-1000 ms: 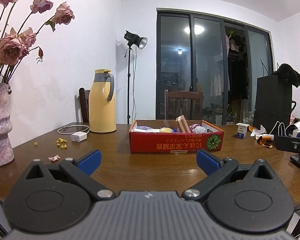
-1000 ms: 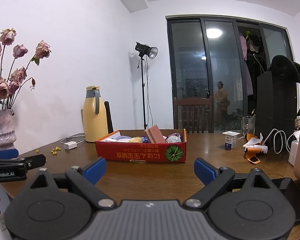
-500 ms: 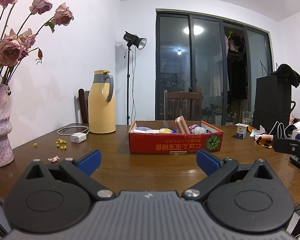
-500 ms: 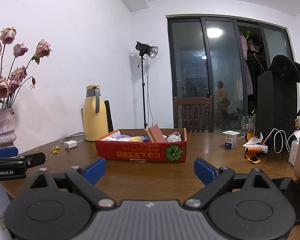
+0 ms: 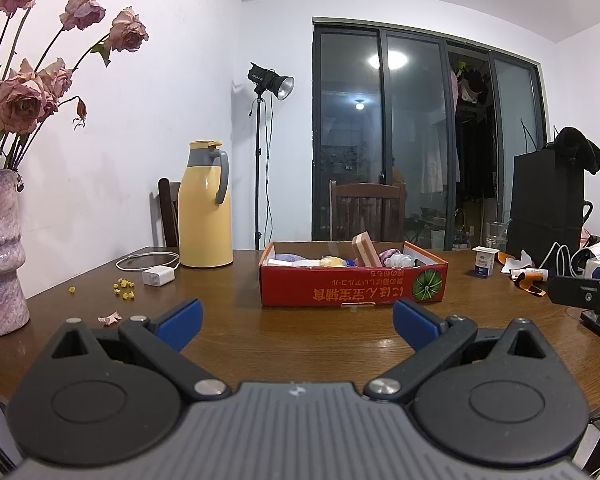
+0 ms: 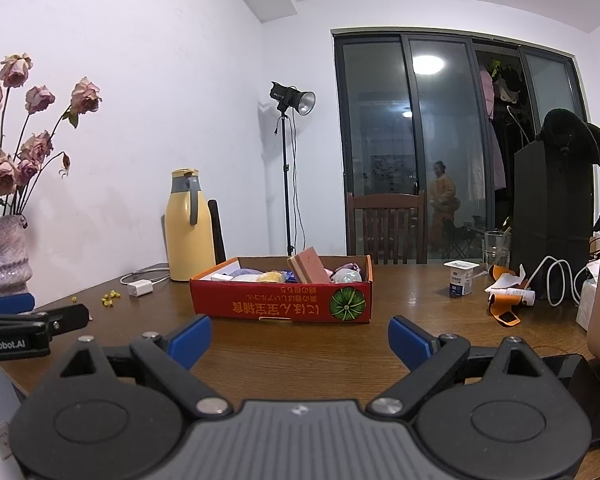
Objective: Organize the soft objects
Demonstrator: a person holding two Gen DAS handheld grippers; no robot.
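A shallow red cardboard box (image 5: 352,286) (image 6: 280,300) sits mid-table, holding several soft items: a pink-and-tan sponge block (image 5: 365,249) (image 6: 307,270) standing on edge, yellow, purple and pale bundles around it. My left gripper (image 5: 296,322) hovers open at the near table edge, well short of the box, with nothing between its blue pads. My right gripper (image 6: 299,338) is likewise open and empty, in front of the box. Each gripper's side shows in the other's view, the right gripper (image 5: 584,294) and the left gripper (image 6: 24,326).
A yellow thermos jug (image 5: 206,206), white charger with cable (image 5: 158,276), yellow crumbs (image 5: 124,286) and a vase of dried roses (image 5: 0,252) stand left. At right are a small white carton (image 6: 462,278), an orange strap (image 6: 504,312), cables, a glass and a black bag (image 6: 552,200).
Both views have shifted only slightly; the box and its contents have not moved, and both grippers stay open.
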